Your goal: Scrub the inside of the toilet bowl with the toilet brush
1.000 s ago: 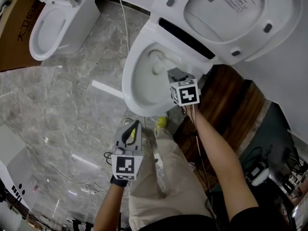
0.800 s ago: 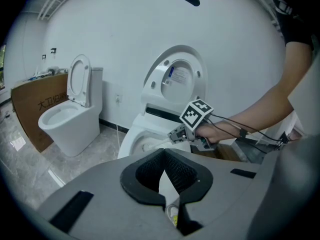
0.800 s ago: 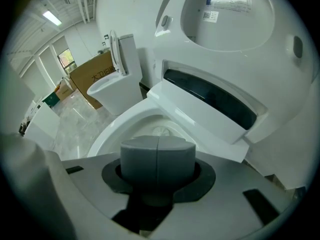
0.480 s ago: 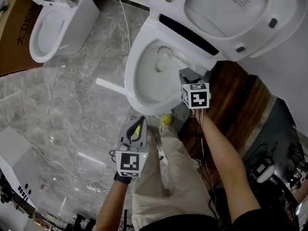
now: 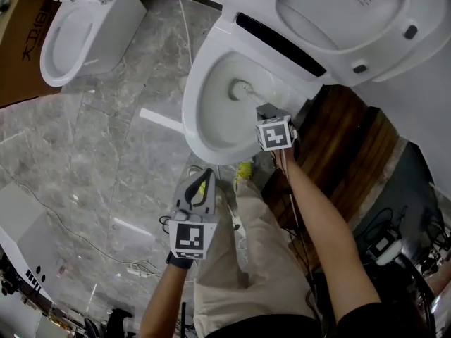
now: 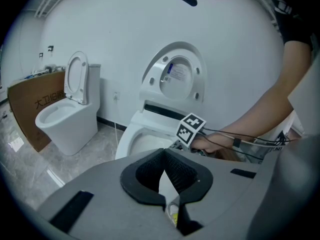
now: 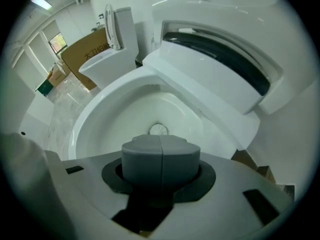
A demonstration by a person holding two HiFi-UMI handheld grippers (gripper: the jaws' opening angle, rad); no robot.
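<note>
White toilet brush (image 5: 240,88) in toilet bowl (image 5: 192,128), handle hidden inside clamped right gripper (image 5: 263,110); left gripper (image 5: 201,184) jaws touching.

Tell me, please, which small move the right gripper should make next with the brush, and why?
Probably sweep the toilet brush head sideways and toward the front rim, pressing on the wall. The right gripper is shut on the handle, and the head sits low inside the toilet bowl, nearer its back, so most of the wall lies beyond the bristles.
</note>
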